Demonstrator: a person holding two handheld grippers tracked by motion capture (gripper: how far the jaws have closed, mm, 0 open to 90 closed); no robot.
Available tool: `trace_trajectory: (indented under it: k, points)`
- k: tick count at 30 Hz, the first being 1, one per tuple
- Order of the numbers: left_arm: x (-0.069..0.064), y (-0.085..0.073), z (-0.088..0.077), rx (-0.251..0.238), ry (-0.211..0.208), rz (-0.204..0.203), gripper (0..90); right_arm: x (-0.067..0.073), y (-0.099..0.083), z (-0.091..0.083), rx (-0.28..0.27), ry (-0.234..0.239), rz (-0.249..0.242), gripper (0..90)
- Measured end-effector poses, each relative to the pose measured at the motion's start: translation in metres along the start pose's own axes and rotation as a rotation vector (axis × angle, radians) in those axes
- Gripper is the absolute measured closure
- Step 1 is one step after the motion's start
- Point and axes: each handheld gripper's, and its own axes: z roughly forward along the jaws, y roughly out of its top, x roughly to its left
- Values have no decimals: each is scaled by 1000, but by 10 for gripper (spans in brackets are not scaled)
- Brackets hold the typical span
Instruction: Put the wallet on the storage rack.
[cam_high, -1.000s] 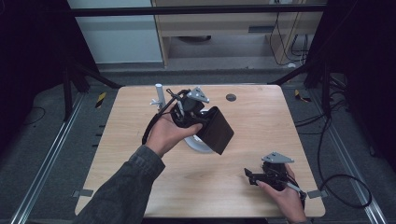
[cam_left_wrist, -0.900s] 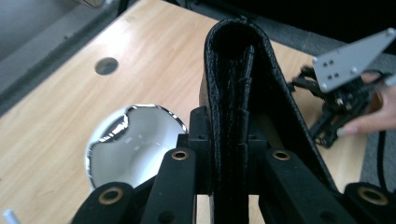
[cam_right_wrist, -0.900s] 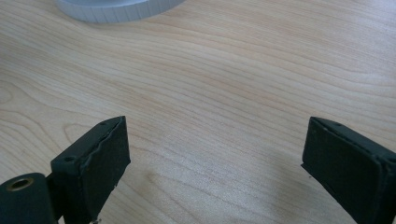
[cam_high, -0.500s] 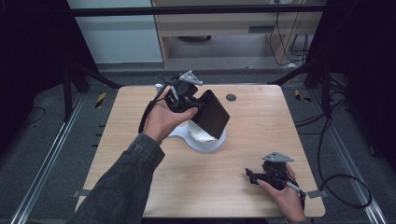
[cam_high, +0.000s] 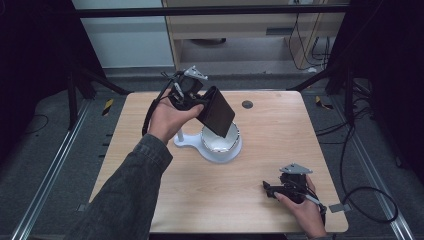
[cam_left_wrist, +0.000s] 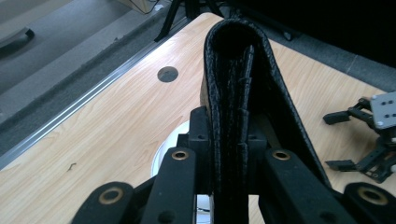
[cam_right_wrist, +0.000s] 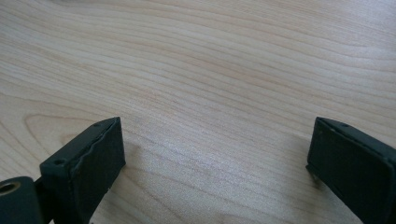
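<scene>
- Broadly: wooden table (cam_high: 235, 200) under me, bare grain apart from the gear; a small dark round inset (cam_high: 247, 104) sits near its far edge.
- White stand (cam_high: 220, 147) at table centre: a flat base with a ring-walled cup and a thin upright post (cam_high: 179, 134) beside it.
- Black leather wallet (cam_high: 216, 111), folded, is off the table, hanging tilted just above the cup's rim. In the left gripper view the wallet (cam_left_wrist: 238, 93) rises fold-end outward between my jaws.
- My left gripper (cam_high: 192, 97) is clamped on the wallet near its open edges; pads press both faces.
- My right gripper (cam_high: 272, 190) rests low at the table's near right corner, jaws wide apart, nothing between them; in the right gripper view there is bare wood (cam_right_wrist: 210, 93) ahead of it.
- Risks, as I judge them: the grip is near one end, so the free end could swing and knock the post or tip the stand. Smooth leather may slide out of the pads if I tilt steeper. Lowering off-centre would catch the wallet on the rim instead of seating it.
</scene>
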Motion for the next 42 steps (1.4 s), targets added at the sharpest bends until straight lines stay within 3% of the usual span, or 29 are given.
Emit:
trace_trajectory:
  k: [15, 28, 36, 42]
  points:
    - [4, -9, 12, 24, 14, -1, 796, 2, 0, 1, 13, -13, -21, 30]
    - [-9, -22, 9, 4, -14, 6, 796, 3, 0, 1, 15, -13, -24, 27]
    - [-7, -34, 24, 40, -5, 8, 795, 3, -1, 0, 15, -10, -28, 25]
    - [-2, -40, 41, 55, -18, -18, 795, 3, -1, 0, 15, -8, -27, 24]
